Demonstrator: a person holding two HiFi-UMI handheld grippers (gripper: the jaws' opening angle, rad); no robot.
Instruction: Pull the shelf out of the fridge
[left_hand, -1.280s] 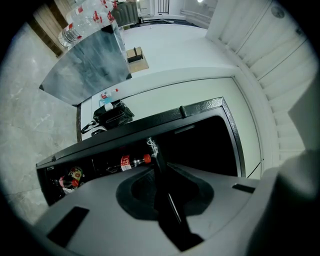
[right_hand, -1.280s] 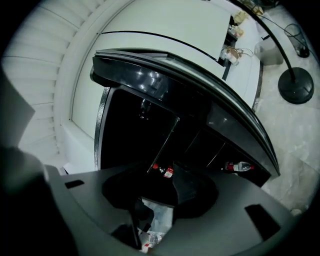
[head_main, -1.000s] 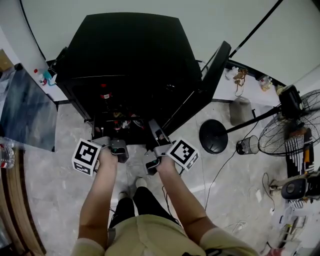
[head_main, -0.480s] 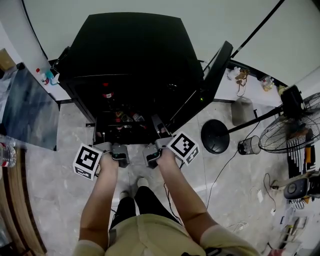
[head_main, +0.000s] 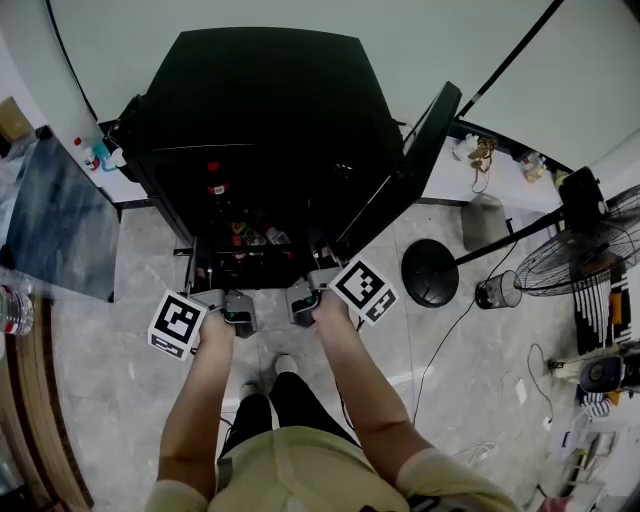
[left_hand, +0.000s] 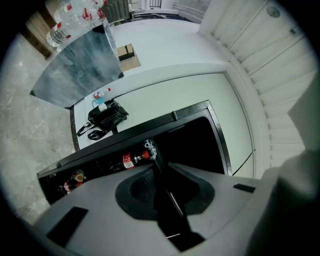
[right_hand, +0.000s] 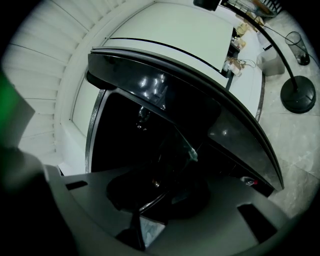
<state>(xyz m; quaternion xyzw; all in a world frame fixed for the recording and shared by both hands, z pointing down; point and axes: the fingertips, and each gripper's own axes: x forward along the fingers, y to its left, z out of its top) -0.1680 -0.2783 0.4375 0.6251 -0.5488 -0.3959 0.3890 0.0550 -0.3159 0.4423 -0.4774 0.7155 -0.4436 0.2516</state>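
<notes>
The black fridge (head_main: 270, 110) stands with its door (head_main: 400, 170) swung open to the right. Its shelf (head_main: 255, 262), loaded with red-capped bottles (left_hand: 132, 160), is drawn partway out of the front. My left gripper (head_main: 236, 296) holds the shelf's front rim (left_hand: 161, 170), a thin dark bar in the narrow slit between its jaws, which are starting to open. My right gripper (head_main: 303, 292) is at the rim beside it. Its jaws are closing, and the shelf's wire edge (right_hand: 150, 202) runs between them with a gap still showing. The door's dark inner face (right_hand: 200, 115) fills the right gripper view.
A fan's round base (head_main: 430, 272) and pole stand on the floor to the right of the door, with the fan head (head_main: 590, 250) farther right. A grey panel (head_main: 55, 225) lies at the left. A black bag (left_hand: 107, 116) rests on the white ledge beside the fridge.
Both grippers have drawn back toward the person, and the shelf has slid farther out of the fridge with them.
</notes>
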